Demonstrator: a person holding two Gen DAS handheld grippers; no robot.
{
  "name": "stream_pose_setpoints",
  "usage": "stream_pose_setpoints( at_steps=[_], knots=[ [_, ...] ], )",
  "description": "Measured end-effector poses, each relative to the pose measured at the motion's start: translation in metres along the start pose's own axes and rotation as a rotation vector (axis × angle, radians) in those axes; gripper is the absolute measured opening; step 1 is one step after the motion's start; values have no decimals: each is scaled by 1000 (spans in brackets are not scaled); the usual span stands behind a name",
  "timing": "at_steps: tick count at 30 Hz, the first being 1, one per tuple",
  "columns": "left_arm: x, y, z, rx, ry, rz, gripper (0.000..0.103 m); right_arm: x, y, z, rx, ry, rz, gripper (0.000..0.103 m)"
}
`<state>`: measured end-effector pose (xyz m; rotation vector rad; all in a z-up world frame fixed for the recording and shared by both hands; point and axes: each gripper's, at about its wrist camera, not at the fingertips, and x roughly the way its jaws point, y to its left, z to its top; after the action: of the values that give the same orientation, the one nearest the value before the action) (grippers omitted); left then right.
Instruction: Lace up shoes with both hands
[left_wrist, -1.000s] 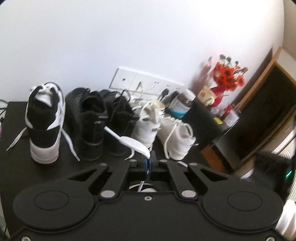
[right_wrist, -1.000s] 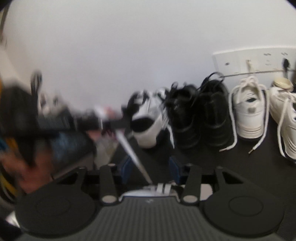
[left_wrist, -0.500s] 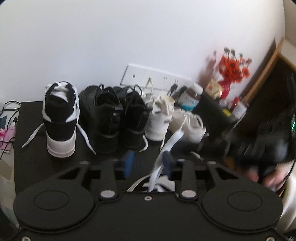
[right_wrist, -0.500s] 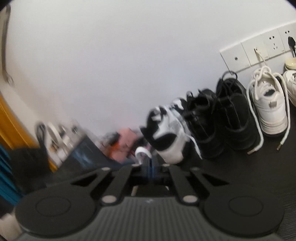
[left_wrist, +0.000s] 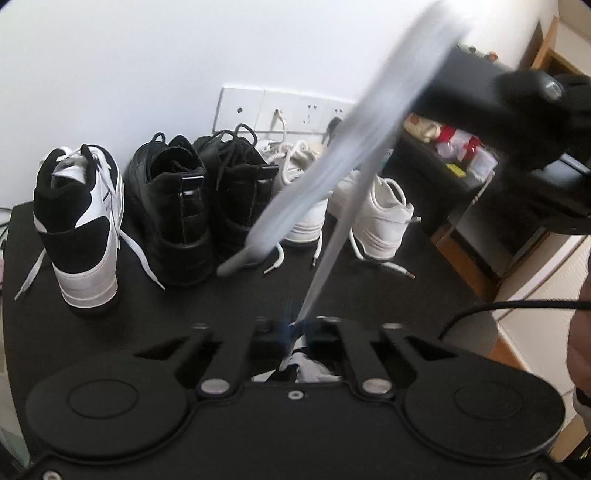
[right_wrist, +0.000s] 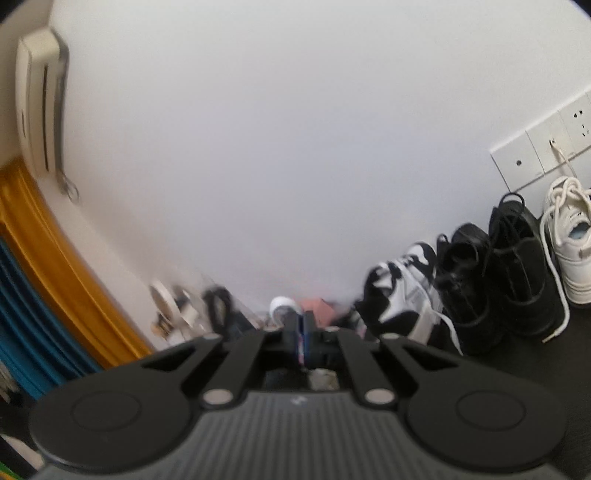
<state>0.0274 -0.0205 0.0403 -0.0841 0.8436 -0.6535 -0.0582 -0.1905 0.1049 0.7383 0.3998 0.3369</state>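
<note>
Here the left gripper (left_wrist: 295, 325) is pinched closed on a flat white lace (left_wrist: 325, 258), which runs taut and blurred up to the right gripper (left_wrist: 439, 74), seen high in the left wrist view. In the right wrist view the right gripper (right_wrist: 301, 332) is closed too, with a curl of white lace end (right_wrist: 282, 306) poking above its tips. The shoe being laced (left_wrist: 303, 369) sits just beneath the left gripper, mostly hidden. The lace looks light, soft and limp, likely to twist or slip through smooth pads, so it is probably best held near its stiff tip for threading. Other shoes stand in a row along the wall on the black table (left_wrist: 369, 295).
</note>
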Motion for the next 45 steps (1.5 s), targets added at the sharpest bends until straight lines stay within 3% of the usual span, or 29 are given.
stream_pose_setpoints(
  at_steps=[10,17,19,21,24,25,26,27,33,36,40,45],
  knots=[
    [-41,9,25,-76,-167,-6,1,-16,9,16,14,-111,55,2],
    [-38,19,27,-129,-148,-12,1,-13,2,19,32,-101,-11,6],
    [-30,36,27,-211,-121,-4,1,-7,-2,18,38,-71,-78,16],
    [-20,58,24,-314,-85,19,2,3,-9,14,47,-30,-184,70],
    [-6,87,16,-427,-9,72,13,13,-24,5,56,23,-332,72],
    [-3,93,13,-444,20,99,34,15,-29,1,65,45,-374,72],
    [-1,97,10,-440,39,113,52,16,-34,-3,74,66,-415,72],
    [-2,97,7,-418,49,118,55,16,-38,-7,81,88,-442,73],
    [-5,84,-10,-264,150,87,59,8,-49,-52,56,268,-531,78],
    [-8,71,-18,-174,191,76,62,20,-46,-73,56,356,-531,79],
    [-17,61,-25,-90,180,115,62,34,-35,-92,12,451,-528,79],
    [-23,59,-24,-80,172,123,63,41,-39,-99,35,474,-550,84]
  ],
)
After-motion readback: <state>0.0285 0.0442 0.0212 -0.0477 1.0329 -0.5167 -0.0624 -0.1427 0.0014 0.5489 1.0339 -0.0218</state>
